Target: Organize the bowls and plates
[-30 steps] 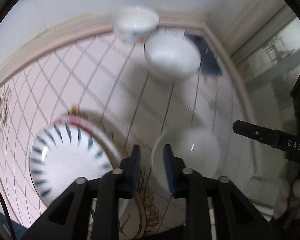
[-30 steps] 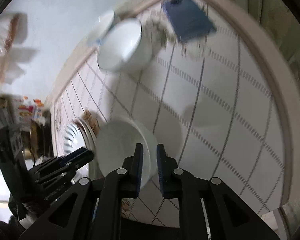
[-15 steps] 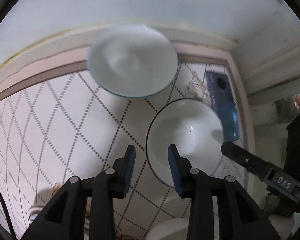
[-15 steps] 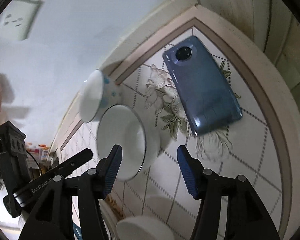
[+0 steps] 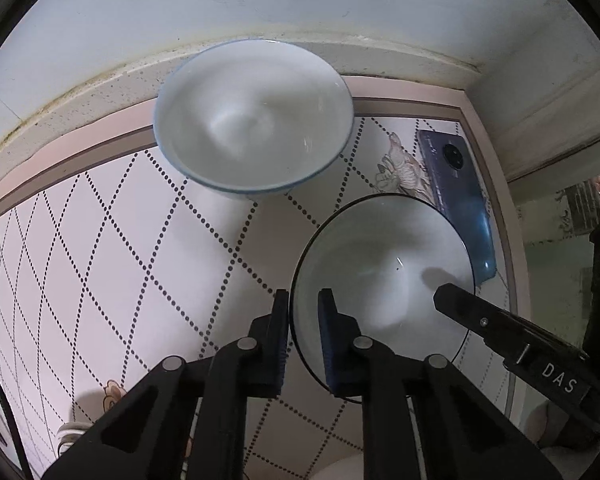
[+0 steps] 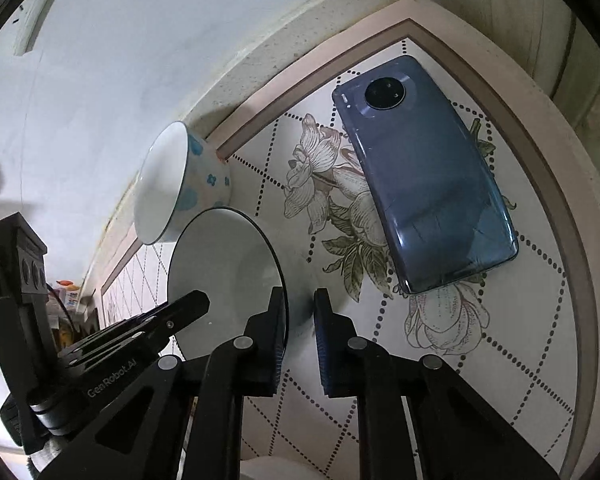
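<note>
Fingers of the left gripper (image 5: 303, 316) and the right gripper (image 6: 298, 316) pinch opposite sides of one bowl's rim, each pair closed with the rim between its pads. Beneath them spreads the desk (image 5: 112, 240), covered in a pale cloth with dotted diamond lines and printed flowers, bordered by a pink band against a white wall (image 5: 300, 0). At the back edge sits the blue-rimmed bowl (image 5: 254, 120), upright, its outside showing blue flower spots in the right wrist view (image 6: 204, 176). Just in front of it is the gripped dark-rimmed bowl (image 5: 384, 276), white inside, seen nearly edge-on from the right (image 6: 224, 276); whether it rests on the desk or is lifted cannot be told. A blue phone (image 6: 424, 172) lies face down in the desk's corner, partly behind the dark-rimmed bowl in the left wrist view (image 5: 456, 184). A scrap of another white dish (image 5: 340, 468) shows at the bottom edge.
</note>
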A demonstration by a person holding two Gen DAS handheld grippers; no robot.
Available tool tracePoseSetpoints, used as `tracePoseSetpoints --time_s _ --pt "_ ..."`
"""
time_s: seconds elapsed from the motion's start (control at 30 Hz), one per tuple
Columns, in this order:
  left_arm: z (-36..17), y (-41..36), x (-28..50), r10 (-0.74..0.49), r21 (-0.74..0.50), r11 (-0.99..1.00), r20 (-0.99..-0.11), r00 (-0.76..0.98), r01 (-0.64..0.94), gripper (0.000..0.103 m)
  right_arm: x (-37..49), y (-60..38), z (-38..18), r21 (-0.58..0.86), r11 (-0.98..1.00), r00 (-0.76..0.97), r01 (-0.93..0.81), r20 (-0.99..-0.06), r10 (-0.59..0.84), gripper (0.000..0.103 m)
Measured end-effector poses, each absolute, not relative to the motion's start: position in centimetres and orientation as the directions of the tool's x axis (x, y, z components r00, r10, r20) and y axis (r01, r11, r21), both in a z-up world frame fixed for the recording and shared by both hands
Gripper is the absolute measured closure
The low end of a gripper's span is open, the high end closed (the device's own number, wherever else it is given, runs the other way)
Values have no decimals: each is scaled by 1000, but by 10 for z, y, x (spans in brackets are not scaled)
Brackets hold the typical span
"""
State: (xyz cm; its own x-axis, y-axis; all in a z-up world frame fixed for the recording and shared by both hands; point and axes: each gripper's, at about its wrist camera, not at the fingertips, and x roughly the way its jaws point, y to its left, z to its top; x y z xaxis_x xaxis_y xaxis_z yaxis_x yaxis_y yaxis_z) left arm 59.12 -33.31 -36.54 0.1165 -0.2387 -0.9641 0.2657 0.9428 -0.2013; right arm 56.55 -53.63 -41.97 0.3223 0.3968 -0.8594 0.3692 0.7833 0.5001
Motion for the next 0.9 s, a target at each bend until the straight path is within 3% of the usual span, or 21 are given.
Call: tracePoseSetpoints --time_s 0.57,0.9 --pt "-268 -310 500 -339 -263 894 -926 165 364 91 471 -529 -332 536 785 364 310 -830 422 87" --pt "-288 -291 453 -312 -258 887 -946 86 382 91 404 -508 -344 540 773 278 334 -840 466 87"
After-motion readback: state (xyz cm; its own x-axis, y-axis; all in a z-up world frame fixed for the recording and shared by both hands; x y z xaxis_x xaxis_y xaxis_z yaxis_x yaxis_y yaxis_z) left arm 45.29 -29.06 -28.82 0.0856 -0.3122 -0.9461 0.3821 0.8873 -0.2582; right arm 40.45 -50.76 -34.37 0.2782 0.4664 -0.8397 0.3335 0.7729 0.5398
